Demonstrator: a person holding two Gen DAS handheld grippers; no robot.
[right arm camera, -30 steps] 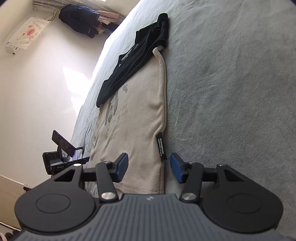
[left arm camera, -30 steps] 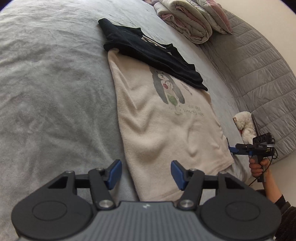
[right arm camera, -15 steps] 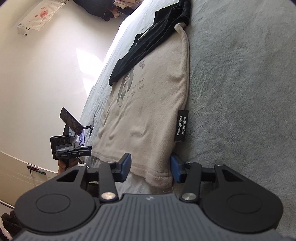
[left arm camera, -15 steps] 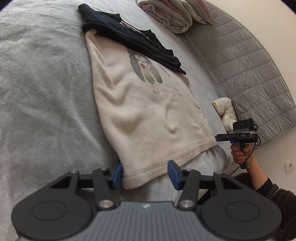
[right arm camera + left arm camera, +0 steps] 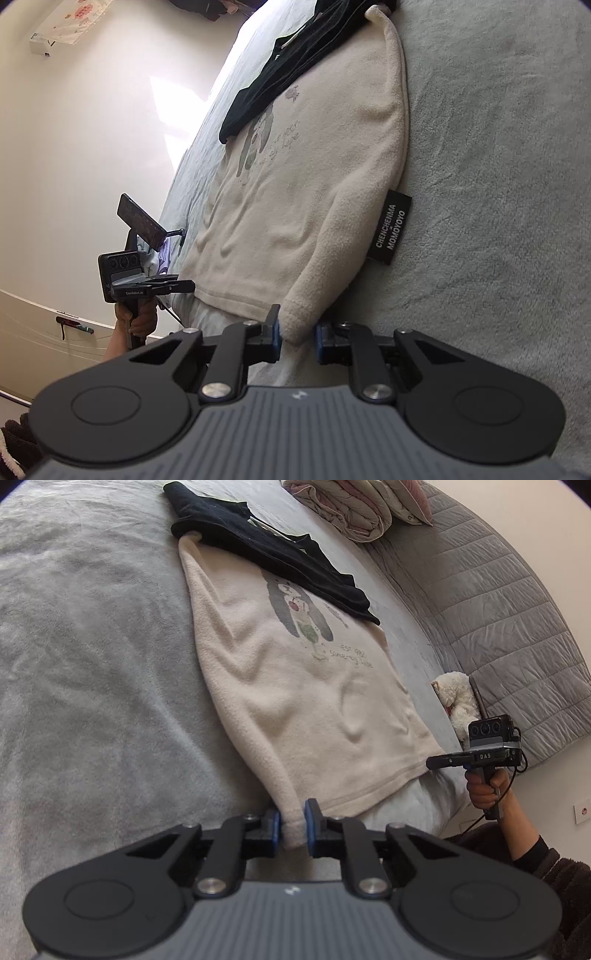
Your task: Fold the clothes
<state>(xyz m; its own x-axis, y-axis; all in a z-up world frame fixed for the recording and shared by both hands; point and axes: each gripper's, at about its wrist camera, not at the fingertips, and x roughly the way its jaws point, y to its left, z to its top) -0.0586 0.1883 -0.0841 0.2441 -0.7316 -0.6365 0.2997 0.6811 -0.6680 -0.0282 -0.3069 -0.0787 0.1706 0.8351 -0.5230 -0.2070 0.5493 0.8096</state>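
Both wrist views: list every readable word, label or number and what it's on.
"CHENCHENMA x MOMOYOYO": black side tag on the cream fleece top.
"DAS": body of the right gripper, seen from the left wrist view.
Script under the dog print on the top: roughly "est 198…", rest too blurred.
Red marks on the wall banner: unreadable.
Lettering on the left gripper body: too small.

Cream fleece top [image 5: 295, 709] with a grey long-eared dog print [image 5: 299, 609]; black garment [image 5: 273, 554] at its twelve o'clock; grey blanket [image 5: 92, 664]; perhaps pinkish quilt [image 5: 354, 506].
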